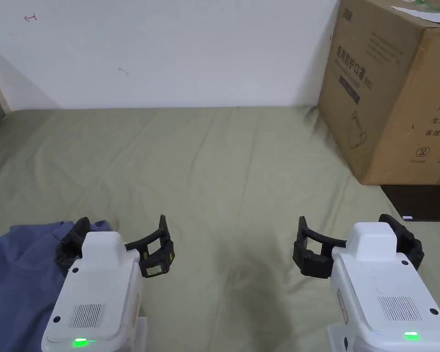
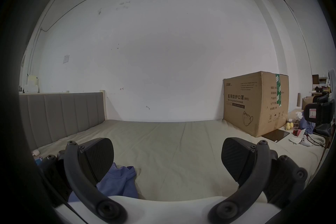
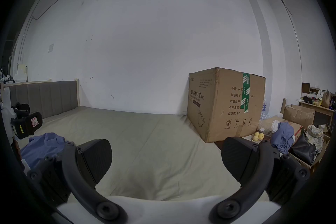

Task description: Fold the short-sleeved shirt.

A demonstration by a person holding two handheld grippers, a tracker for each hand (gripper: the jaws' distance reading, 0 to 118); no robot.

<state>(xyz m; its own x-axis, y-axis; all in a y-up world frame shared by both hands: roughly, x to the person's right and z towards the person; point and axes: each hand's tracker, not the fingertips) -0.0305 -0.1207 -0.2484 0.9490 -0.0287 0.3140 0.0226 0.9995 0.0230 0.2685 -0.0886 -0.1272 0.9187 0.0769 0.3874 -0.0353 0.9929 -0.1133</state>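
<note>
A blue short-sleeved shirt lies crumpled at the near left of the olive bed sheet. My left gripper hovers over the shirt's right edge, jaws wide apart with nothing between them. In the left gripper view the shirt lies just below and beside the left jaw. My right gripper is open over bare sheet at the near right, away from the shirt. From the right gripper view the shirt is at the left, with the left gripper beyond it.
A large cardboard box stands on the bed's far right against the white wall. A padded grey headboard closes the left side. Boxes, bags and clothes are piled beyond the bed's right edge.
</note>
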